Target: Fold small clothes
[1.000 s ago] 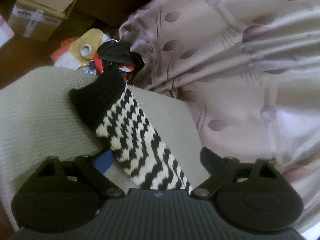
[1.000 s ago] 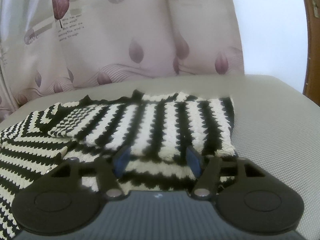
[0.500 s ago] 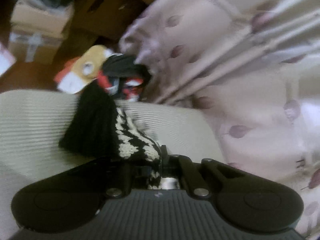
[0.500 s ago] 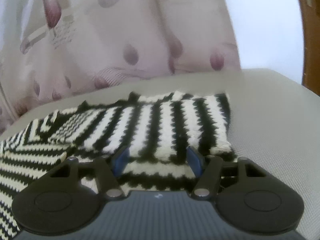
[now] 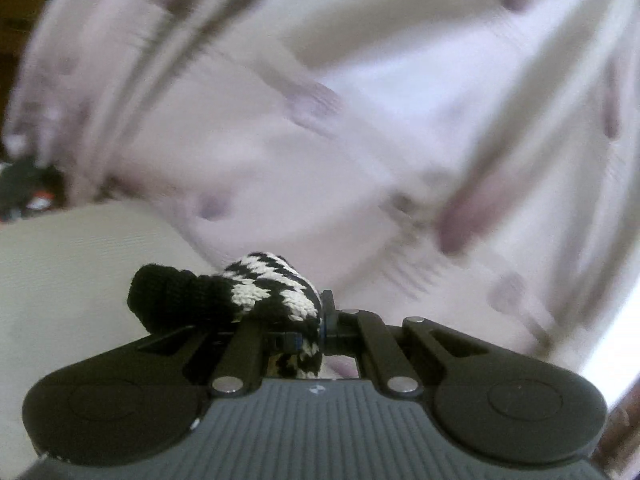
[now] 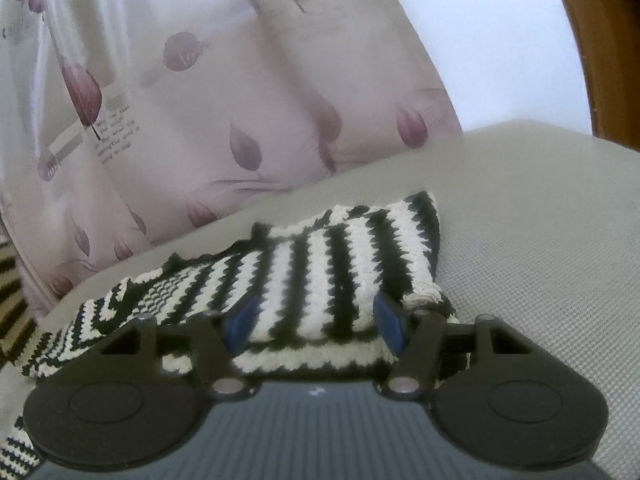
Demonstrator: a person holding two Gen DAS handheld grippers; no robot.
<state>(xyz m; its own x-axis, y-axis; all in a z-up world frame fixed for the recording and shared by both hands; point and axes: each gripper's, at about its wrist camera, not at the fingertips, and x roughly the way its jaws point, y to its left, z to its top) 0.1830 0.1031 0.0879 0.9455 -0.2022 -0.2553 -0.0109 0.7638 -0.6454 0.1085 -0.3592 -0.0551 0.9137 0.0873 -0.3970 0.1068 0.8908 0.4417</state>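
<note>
— Two views: what carried the work?
— Pale cushion [image 6: 540,216], leaf-print curtain [image 6: 240,80] behind its far edge.
— Left gripper [image 5: 320,322]?
— Clamped tight on the sleeve [image 5: 256,296], cuff bunched left of the fingers.
— Right gripper [image 6: 316,320]?
— Half open, pads [image 6: 240,322] astride the folded sweater [image 6: 328,264], near the cushion's right side.

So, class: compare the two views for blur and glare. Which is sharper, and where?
Left wrist view: curtain smeared by motion blur, only the sleeve fairly crisp. Right wrist view: sweater sharp, curtain slightly soft, wall washed out bright, fisheye bending the edges.
</note>
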